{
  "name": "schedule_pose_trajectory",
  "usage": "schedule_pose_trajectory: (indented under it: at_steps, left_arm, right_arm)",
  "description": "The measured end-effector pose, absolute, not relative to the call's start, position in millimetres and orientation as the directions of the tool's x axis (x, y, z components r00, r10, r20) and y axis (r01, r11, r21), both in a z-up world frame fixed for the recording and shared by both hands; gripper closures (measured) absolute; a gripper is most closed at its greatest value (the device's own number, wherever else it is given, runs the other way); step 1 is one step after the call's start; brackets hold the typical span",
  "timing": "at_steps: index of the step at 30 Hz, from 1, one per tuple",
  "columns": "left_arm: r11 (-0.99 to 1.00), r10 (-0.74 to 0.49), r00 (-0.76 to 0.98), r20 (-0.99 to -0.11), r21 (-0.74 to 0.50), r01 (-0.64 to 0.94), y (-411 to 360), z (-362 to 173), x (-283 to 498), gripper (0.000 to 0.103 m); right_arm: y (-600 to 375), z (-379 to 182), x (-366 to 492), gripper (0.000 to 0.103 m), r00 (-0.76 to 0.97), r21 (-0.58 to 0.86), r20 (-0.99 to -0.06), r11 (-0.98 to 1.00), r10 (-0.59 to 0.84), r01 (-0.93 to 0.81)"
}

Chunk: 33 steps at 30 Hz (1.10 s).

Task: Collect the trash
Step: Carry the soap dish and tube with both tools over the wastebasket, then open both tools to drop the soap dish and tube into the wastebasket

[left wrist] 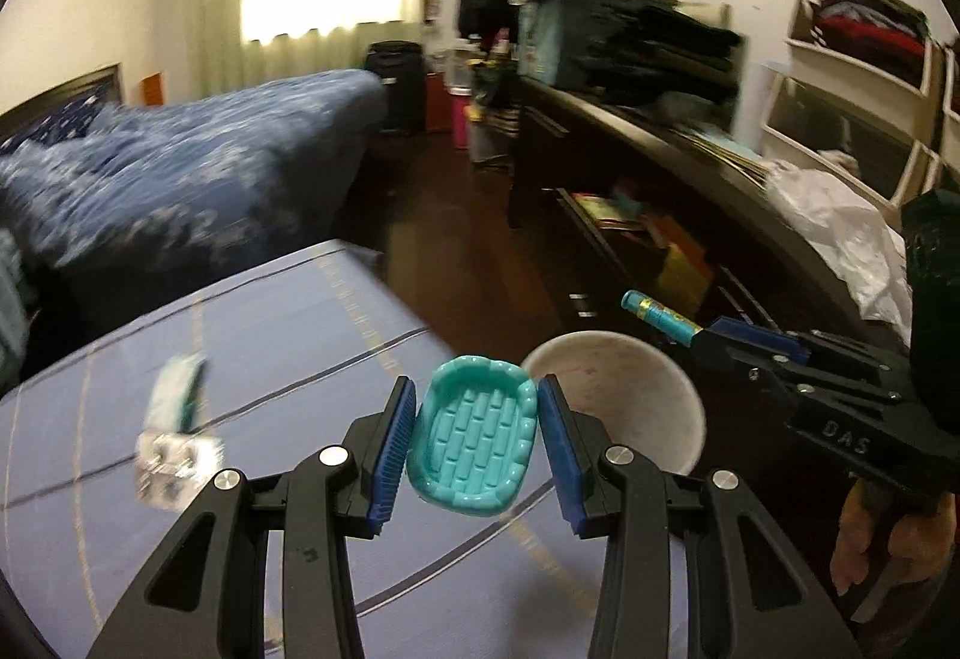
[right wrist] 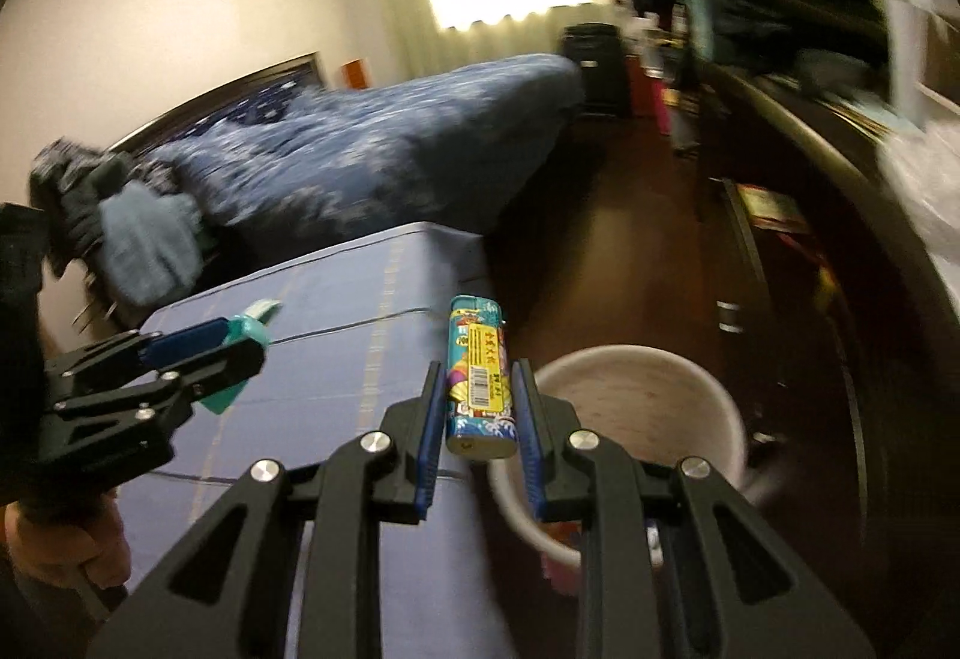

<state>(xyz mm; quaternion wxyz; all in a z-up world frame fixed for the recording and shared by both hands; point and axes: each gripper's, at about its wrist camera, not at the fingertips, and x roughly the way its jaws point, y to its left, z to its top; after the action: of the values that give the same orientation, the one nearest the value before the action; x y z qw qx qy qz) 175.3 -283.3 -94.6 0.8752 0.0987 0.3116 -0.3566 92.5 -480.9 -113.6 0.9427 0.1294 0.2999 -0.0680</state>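
While both pieces are gripped, neither is binned: the left gripper [left wrist: 477, 440] clamps a teal tray [left wrist: 474, 437], the right gripper [right wrist: 478, 407] a lighter [right wrist: 479, 377], both near the bin [right wrist: 642, 407]. A wrapper [left wrist: 174, 419] remains at left on the bedcover [left wrist: 270, 335].

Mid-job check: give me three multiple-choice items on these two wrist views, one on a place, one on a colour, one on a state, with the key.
1. Where is the white bin?
A. on the bed
B. on the floor beside the blue-covered surface
C. on the dark desk

2. What colour is the small tray in the left tool?
A. turquoise
B. red
C. yellow

3. What state is the right tool in?
A. open and empty
B. shut on nothing
C. shut on the lighter

Key: 1 B, the bin stands on dark floor at the surface's edge; 2 A, the tray is plainly turquoise; 3 C, both pads press the lighter's sides.
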Motion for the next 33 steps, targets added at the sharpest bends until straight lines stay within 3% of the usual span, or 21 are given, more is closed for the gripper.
schedule_pose_trajectory:
  at_steps: [8, 19, 27, 29, 30, 31, 33]
  left_arm:
    - [0.661, -0.604, 0.479, -0.636, -0.064, 0.748, -349.1, -96.4, 177.7, 0.061]
    - [0.628, -0.582, 0.438, -0.686, -0.037, 0.777, -407.3, -120.6, 182.4, 0.061]
    - [0.609, -0.579, 0.368, -0.727, -0.085, 0.789, -437.4, -140.9, 197.1, 0.060]
    - [0.609, -0.579, 0.371, -0.726, -0.083, 0.789, -442.0, -142.8, 199.8, 0.048]
    - [0.619, -0.574, 0.383, -0.724, -0.077, 0.782, -442.1, -142.8, 200.9, 0.027]
    - [0.629, -0.574, 0.398, -0.715, -0.074, 0.774, -441.1, -142.0, 201.5, 0.016]
    - [0.635, -0.587, 0.416, -0.695, -0.076, 0.769, -437.8, -139.3, 201.5, 0.016]
  right_arm:
    - [-536.5, -138.0, 80.3, 0.079, 0.789, 0.242, -0.601, 0.912, -0.127, 0.331]
    - [-570.4, -166.4, 88.7, 0.079, 0.762, 0.270, -0.629, 0.878, -0.150, 0.396]
    - [-586.6, -186.7, 107.1, 0.077, 0.742, 0.283, -0.654, 0.864, -0.144, 0.417]
    - [-585.2, -189.9, 111.9, 0.075, 0.736, 0.267, -0.659, 0.868, -0.153, 0.420]
    - [-585.1, -191.8, 113.9, 0.069, 0.733, 0.260, -0.662, 0.868, -0.158, 0.422]
    - [-585.5, -193.4, 114.7, 0.068, 0.732, 0.258, -0.662, 0.866, -0.164, 0.428]
    - [-586.4, -196.1, 114.4, 0.064, 0.729, 0.258, -0.664, 0.863, -0.168, 0.434]
